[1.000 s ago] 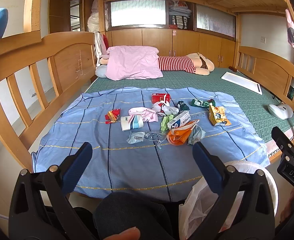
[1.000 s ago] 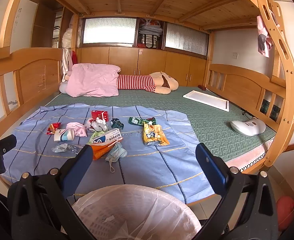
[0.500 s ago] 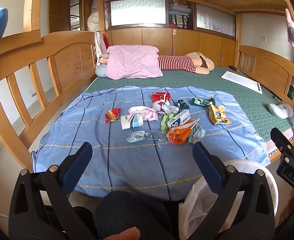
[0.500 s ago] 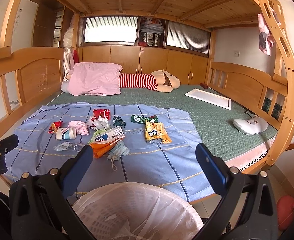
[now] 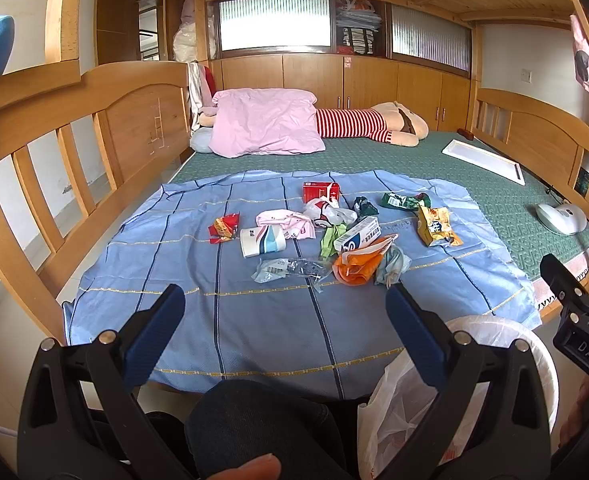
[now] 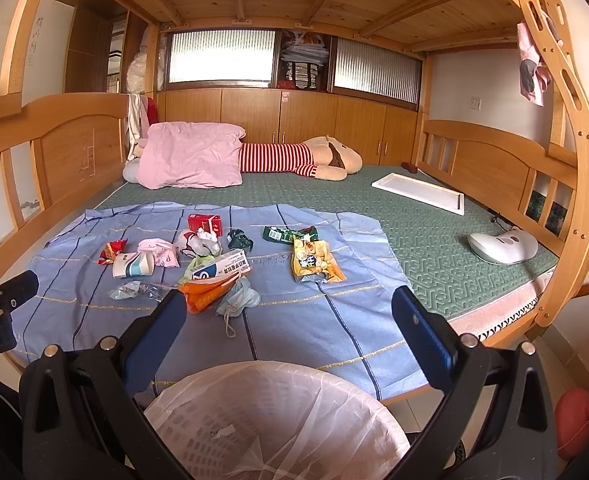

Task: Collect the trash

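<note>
My left claw (image 5: 282, 320) released, empty | my right claw (image 6: 290, 320) released, above lined bin (image 6: 278, 420) | trash pile (image 5: 334, 236) on blue sheet (image 5: 254, 320), well beyond both claws

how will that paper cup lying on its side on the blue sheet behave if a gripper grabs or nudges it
The paper cup lies on its side on the blue sheet, so a nudge would probably roll it in a curve. It looks thin-walled and empty, likely very light, and may crush under a firm pinch.
</note>
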